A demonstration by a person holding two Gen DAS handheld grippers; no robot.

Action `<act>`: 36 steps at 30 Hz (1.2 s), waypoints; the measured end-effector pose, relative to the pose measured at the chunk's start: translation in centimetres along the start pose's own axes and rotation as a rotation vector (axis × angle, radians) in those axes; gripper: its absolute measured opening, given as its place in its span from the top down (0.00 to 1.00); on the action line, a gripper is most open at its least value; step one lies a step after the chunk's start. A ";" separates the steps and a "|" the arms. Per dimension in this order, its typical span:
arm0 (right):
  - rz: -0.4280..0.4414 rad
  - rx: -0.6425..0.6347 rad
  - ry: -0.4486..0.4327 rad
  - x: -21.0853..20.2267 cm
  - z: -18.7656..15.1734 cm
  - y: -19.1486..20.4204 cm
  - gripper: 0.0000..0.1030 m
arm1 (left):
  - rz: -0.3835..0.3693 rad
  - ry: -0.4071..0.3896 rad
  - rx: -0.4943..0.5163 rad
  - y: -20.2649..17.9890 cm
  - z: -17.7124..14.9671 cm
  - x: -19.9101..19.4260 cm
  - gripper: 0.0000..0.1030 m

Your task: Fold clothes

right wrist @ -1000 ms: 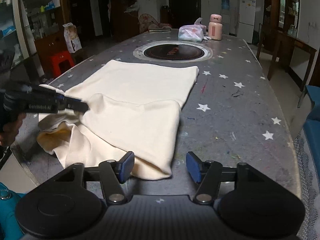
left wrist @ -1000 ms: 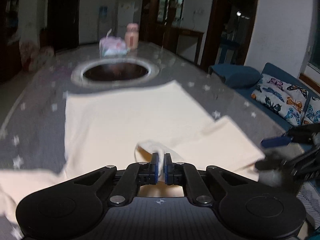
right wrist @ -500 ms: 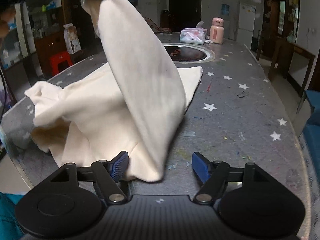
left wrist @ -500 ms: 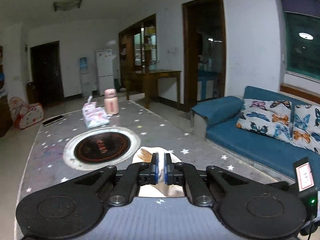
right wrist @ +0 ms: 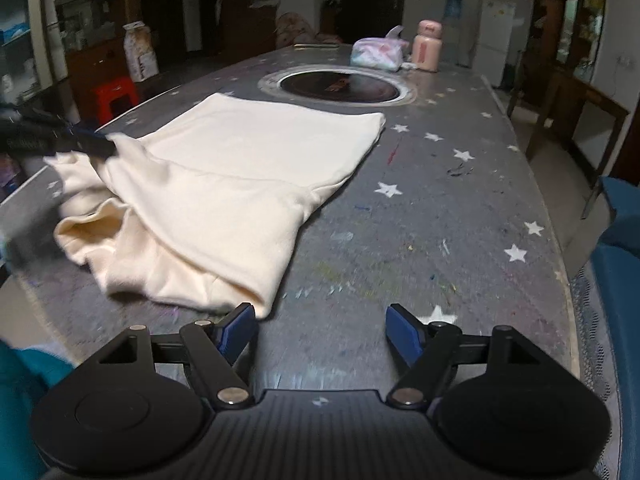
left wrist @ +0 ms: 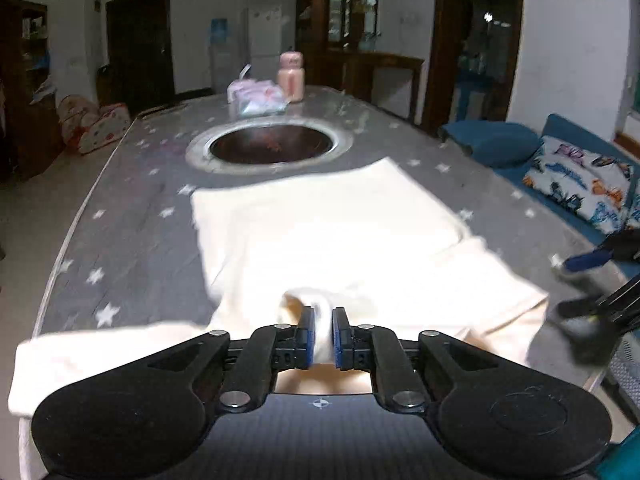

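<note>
A cream garment (left wrist: 332,236) lies spread on the grey star-patterned table (left wrist: 132,248), its near end bunched and partly doubled over. My left gripper (left wrist: 321,334) is shut on a pinch of the garment's near edge, low over the table. In the right wrist view the same garment (right wrist: 240,176) reaches from the table's near left corner toward the middle, and the left gripper (right wrist: 96,145) holds its left edge. My right gripper (right wrist: 320,330) is open with nothing between its blue fingers (right wrist: 402,334), just right of the garment's near corner.
A round dark inset ring (right wrist: 338,86) sits mid-table beyond the garment. Behind it stand a pink bottle (right wrist: 427,46) and a tissue pack (right wrist: 378,53). A blue sofa with butterfly cushions (left wrist: 580,180) lines the right side. A red stool (right wrist: 114,94) stands left of the table.
The left gripper lifted the garment's edge high half a second ago and has now brought it back down onto the table. The right gripper stayed open near the near corner.
</note>
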State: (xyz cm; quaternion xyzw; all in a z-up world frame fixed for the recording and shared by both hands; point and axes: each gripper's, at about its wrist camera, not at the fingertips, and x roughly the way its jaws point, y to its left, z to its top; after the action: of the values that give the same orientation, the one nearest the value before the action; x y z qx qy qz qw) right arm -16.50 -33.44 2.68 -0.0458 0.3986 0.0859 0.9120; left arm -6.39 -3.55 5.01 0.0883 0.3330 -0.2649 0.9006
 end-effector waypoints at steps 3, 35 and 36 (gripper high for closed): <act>0.039 0.002 -0.015 -1.6 0.7 -0.4 0.33 | 0.018 0.002 -0.029 0.7 -0.1 0.0 0.87; 0.187 0.024 -0.087 6.2 7.0 2.1 0.63 | 0.013 -0.049 -0.200 2.5 -0.3 2.2 0.74; 0.192 0.020 -0.089 6.1 7.0 2.2 0.62 | 0.015 -0.056 -0.218 2.9 0.0 2.2 0.74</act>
State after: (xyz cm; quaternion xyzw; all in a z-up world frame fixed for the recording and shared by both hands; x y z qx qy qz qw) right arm -7.83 -29.45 2.93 0.0057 0.3609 0.1709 0.9168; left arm -3.48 -2.03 3.51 -0.0152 0.3341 -0.2226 0.9157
